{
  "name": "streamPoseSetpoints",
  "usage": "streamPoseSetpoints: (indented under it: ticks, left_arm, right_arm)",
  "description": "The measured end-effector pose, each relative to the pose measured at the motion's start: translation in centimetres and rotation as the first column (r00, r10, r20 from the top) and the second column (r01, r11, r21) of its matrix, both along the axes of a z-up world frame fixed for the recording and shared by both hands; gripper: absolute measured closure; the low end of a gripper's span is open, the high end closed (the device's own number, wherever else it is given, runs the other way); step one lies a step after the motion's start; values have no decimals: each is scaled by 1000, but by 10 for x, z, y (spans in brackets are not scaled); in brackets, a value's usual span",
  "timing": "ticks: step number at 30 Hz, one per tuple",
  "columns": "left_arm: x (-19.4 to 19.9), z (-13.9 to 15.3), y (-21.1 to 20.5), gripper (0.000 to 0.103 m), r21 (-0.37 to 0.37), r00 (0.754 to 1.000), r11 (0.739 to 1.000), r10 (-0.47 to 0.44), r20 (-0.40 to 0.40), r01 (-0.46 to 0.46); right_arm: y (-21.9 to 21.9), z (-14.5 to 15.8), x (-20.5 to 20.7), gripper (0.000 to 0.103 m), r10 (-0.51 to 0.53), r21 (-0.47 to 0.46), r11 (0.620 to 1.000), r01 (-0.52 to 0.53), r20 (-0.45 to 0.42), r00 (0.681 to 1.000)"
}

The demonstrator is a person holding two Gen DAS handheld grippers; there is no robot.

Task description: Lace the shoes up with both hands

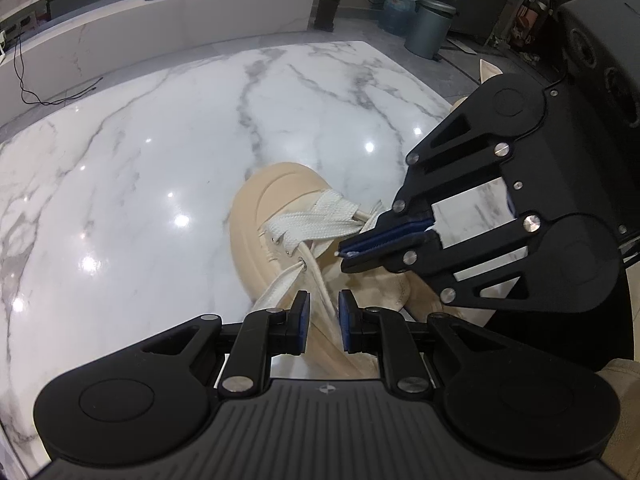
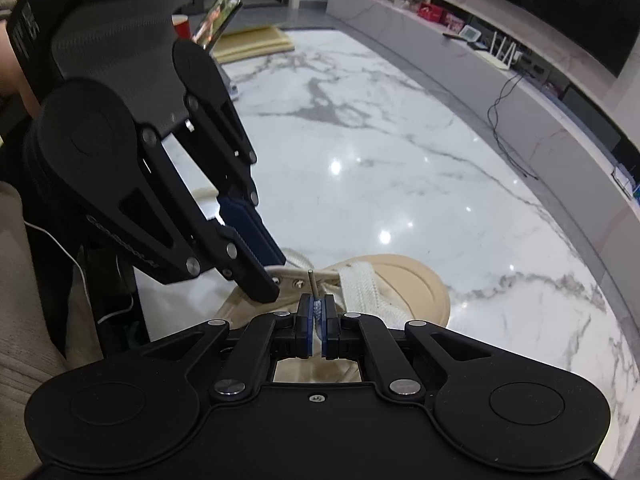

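Angling down: right tongs [image 2: 318,312] clenched on lace tip [image 2: 311,283] | left tongs [image 1: 323,309] released around lace [image 1: 320,280]

Glossy white marble table [image 1: 168,128] with grey veining, ceiling lights reflected as bright spots. Beige thick-soled shoe with wide white laces [image 1: 276,216] sits on it near the near edge, toe pointing away. At the far end in the right wrist view: stack of flat pale-yellow pads [image 2: 256,42], and a phone [image 2: 218,20] propped upright, screen lit.
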State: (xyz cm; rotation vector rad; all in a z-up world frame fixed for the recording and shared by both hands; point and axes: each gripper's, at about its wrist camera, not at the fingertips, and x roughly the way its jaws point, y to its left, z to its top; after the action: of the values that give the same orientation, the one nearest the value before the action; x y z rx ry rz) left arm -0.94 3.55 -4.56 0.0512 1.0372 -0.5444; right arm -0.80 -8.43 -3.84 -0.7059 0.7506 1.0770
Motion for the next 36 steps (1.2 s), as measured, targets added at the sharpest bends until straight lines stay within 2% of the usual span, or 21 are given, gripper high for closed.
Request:
streamPoseSetpoints:
  ticks: [21,36]
  left_arm:
    - [0,2,-4,89,15,1000,1000,-20,12,20]
    - [-2,2,-6,89,21,1000,999,-24,17,23]
  right_arm:
    - [18,-20,0,101,57,-105,993,-54,17,998]
    - [17,-16,-3,101,61,-110,992,-58,32,998]
